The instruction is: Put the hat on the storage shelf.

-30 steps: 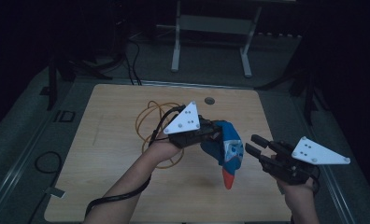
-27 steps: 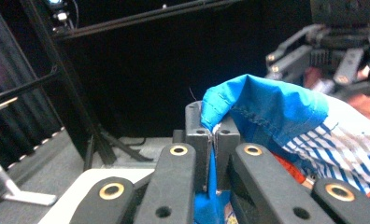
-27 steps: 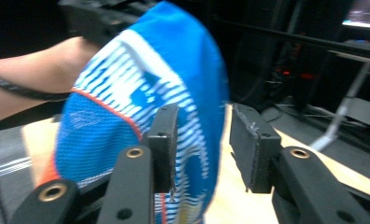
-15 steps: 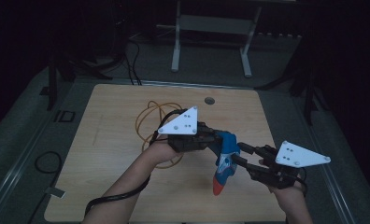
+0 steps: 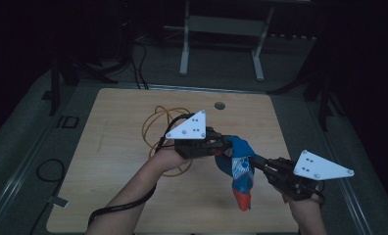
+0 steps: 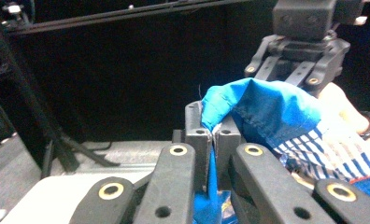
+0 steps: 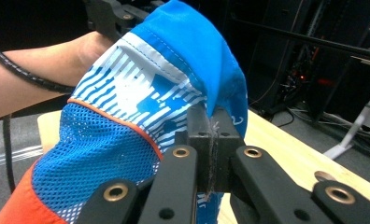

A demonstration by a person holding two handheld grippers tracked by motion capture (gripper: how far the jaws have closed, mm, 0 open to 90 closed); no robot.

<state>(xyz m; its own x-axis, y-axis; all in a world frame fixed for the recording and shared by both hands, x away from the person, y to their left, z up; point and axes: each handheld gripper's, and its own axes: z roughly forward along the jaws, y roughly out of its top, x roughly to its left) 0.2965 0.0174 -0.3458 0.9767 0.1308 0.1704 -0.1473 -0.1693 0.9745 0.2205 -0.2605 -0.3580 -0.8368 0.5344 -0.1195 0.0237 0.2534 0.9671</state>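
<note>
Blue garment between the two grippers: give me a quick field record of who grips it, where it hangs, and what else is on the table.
item: blue garment with white stripes, mesh panel and orange end
left gripper: shut on the garment's blue edge
right gripper: jaws have just been closing, now shut on the garment's fabric
garment position: held up between both grippers, orange end hanging toward the table
also on table: orange cord looped behind the left hand
</note>
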